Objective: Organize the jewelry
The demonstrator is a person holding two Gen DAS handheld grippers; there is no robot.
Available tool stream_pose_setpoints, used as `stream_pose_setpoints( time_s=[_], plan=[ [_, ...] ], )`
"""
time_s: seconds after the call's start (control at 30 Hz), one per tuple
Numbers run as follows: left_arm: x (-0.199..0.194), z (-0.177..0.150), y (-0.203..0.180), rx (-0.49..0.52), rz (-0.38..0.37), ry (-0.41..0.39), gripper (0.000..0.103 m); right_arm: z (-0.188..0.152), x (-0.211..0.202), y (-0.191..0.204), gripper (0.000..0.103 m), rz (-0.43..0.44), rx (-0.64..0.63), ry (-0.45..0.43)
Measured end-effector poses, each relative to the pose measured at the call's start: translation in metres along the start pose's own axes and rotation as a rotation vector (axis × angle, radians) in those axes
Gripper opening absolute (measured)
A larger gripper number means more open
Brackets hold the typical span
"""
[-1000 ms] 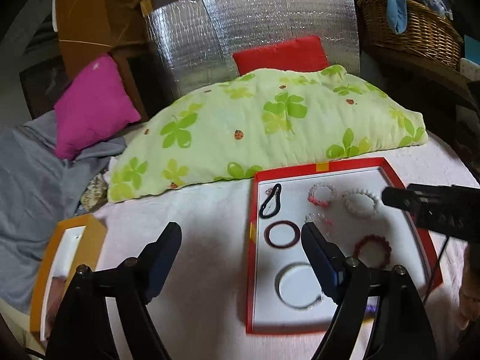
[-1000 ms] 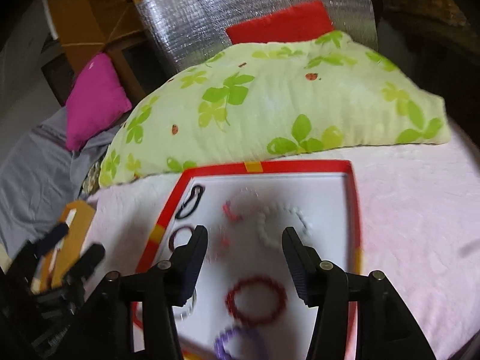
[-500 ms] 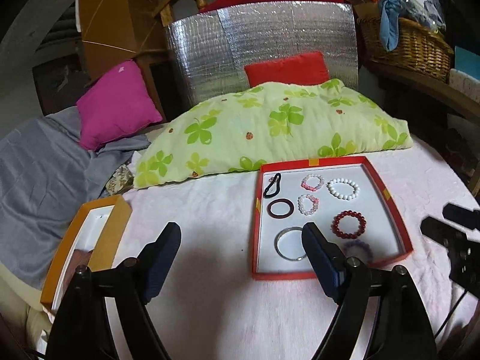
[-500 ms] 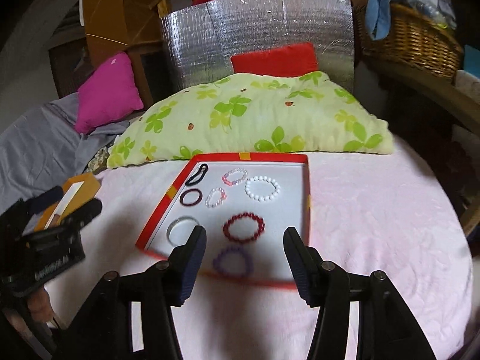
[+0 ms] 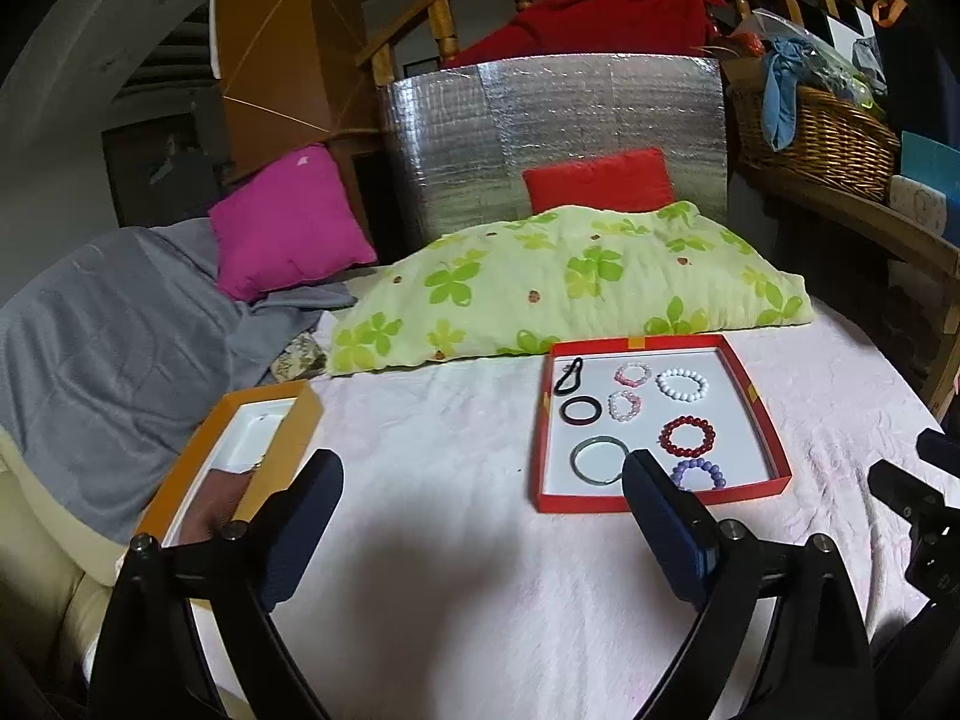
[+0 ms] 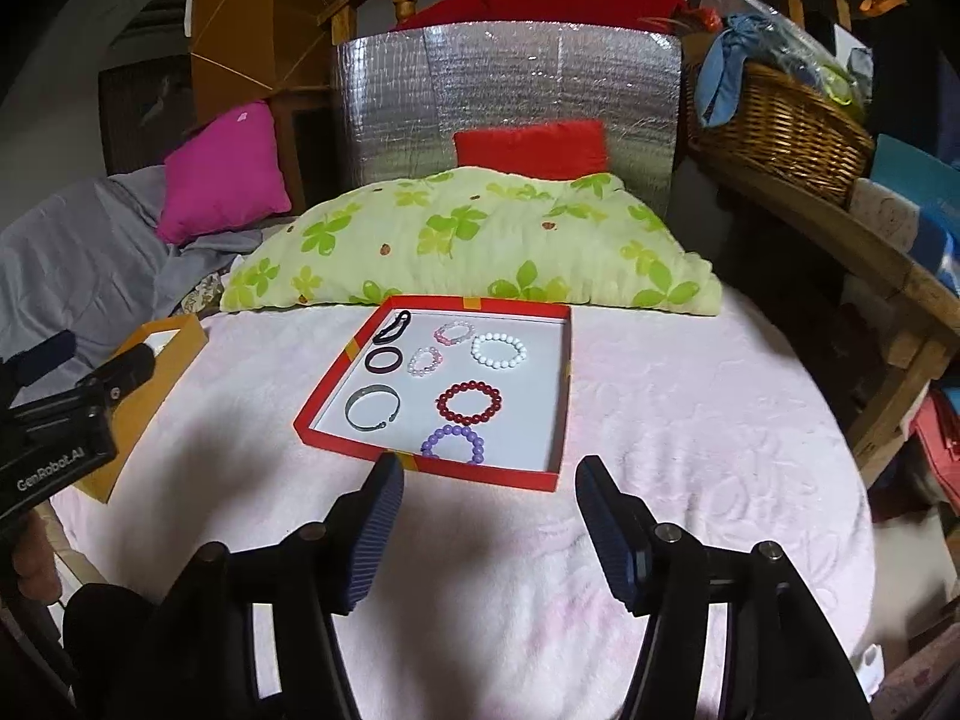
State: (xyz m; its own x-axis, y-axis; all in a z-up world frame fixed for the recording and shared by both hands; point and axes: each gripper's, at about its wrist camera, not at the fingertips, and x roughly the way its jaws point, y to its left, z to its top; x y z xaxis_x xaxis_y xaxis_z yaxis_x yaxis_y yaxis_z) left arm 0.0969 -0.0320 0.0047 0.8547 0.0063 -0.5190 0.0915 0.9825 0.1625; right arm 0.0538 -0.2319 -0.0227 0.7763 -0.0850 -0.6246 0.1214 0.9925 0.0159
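Note:
A red tray (image 5: 753, 399) (image 6: 336, 387) with a white floor lies on the pink bedspread. In it lie several bracelets: a white bead one (image 6: 498, 350), a dark red bead one (image 6: 468, 402), a purple bead one (image 6: 453, 445), a grey bangle (image 6: 372, 407), a dark ring (image 6: 383, 359), two pink ones and a black clip (image 6: 391, 327). An orange tray (image 5: 198, 468) (image 6: 174, 354) lies to the left. My left gripper (image 5: 483, 516) is open and empty, short of both trays. My right gripper (image 6: 489, 516) is open and empty, just short of the red tray's near edge.
A green clover-print pillow (image 6: 474, 246) lies behind the red tray. A magenta cushion (image 5: 288, 222) and grey blanket (image 5: 108, 348) are at the left. A silver foil panel (image 5: 552, 138) and red cushion stand behind. A wicker basket (image 6: 780, 126) sits on a wooden rail at the right.
Both grippers have pulled back and up from the red tray, which now looks smaller and farther. Both stay open and empty. The bracelets have not moved.

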Motion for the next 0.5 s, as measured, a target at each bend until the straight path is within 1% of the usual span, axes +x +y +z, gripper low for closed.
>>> stream_pose_setpoints(
  time_s=[0.17,0.27,0.5],
  plan=[
    [-0.010,-0.004,0.000,-0.008,0.010,0.011,0.095,-0.005,-0.008,-0.004,0.065,-0.007,0.029,0.014],
    [-0.015,-0.006,-0.002,0.006,0.034,0.009,0.096,-0.007,-0.011,-0.004,0.065,-0.023,0.027,0.009],
    [-0.025,-0.009,-0.005,0.047,0.050,-0.007,0.096,-0.009,-0.017,-0.003,0.065,-0.022,0.036,0.004]
  ],
)
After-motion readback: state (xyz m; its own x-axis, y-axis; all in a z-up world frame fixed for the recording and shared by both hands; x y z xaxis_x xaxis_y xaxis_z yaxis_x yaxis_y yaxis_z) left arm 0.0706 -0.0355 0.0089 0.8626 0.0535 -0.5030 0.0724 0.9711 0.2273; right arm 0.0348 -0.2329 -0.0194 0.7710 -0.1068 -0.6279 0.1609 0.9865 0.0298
